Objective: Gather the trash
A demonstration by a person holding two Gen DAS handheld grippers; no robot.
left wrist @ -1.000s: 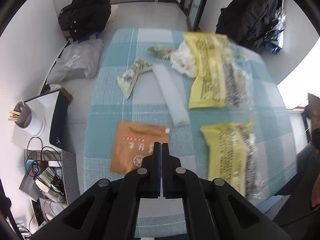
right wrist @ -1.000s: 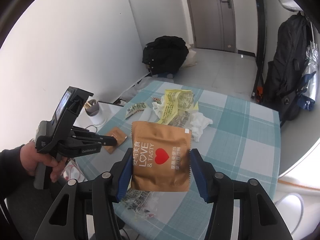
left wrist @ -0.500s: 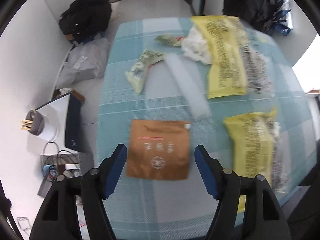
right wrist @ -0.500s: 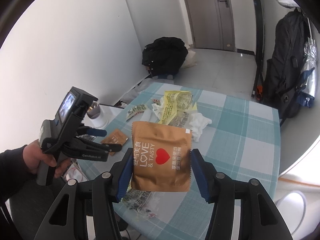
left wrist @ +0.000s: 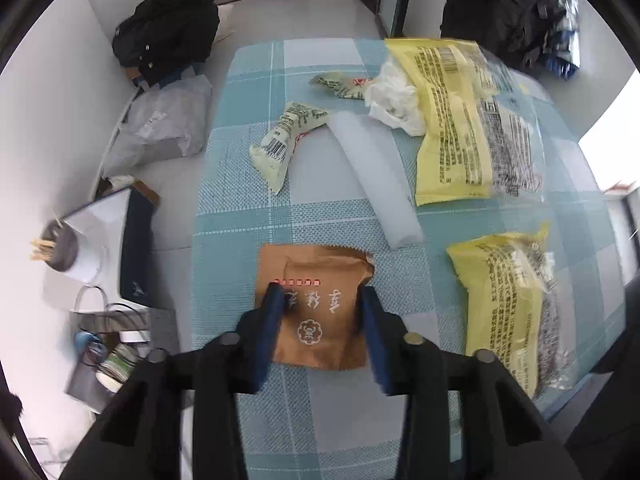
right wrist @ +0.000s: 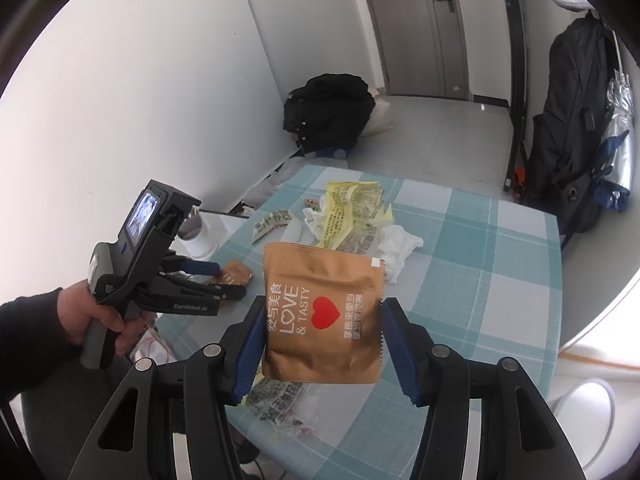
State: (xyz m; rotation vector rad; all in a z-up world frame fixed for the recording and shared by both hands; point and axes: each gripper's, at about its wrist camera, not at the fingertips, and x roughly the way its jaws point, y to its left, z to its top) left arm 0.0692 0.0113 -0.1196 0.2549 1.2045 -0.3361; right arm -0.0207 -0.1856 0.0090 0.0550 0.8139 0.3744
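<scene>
My right gripper [right wrist: 322, 332] is shut on a large brown "LOVE & TASTY" pouch [right wrist: 322, 312] and holds it in the air above the checked table [right wrist: 500, 280]. My left gripper [left wrist: 320, 312] is open, its blue pads on either side of a small brown packet [left wrist: 318, 304] that lies on the table's near left part; its left edge is buckled against the left pad. The left gripper also shows in the right wrist view [right wrist: 224, 278] over that packet [right wrist: 234, 272]. More trash lies beyond.
On the table lie two yellow wrappers [left wrist: 452, 128] [left wrist: 504, 300], a white tissue [left wrist: 394, 100], a clear plastic sleeve [left wrist: 376, 176] and two small green-white wrappers [left wrist: 286, 140]. Black bags [left wrist: 168, 32] and a grey parcel [left wrist: 164, 128] lie on the floor at left.
My left gripper opened from shut, came down and forward, and now straddles the small brown packet. My right gripper has held the large pouch still.
</scene>
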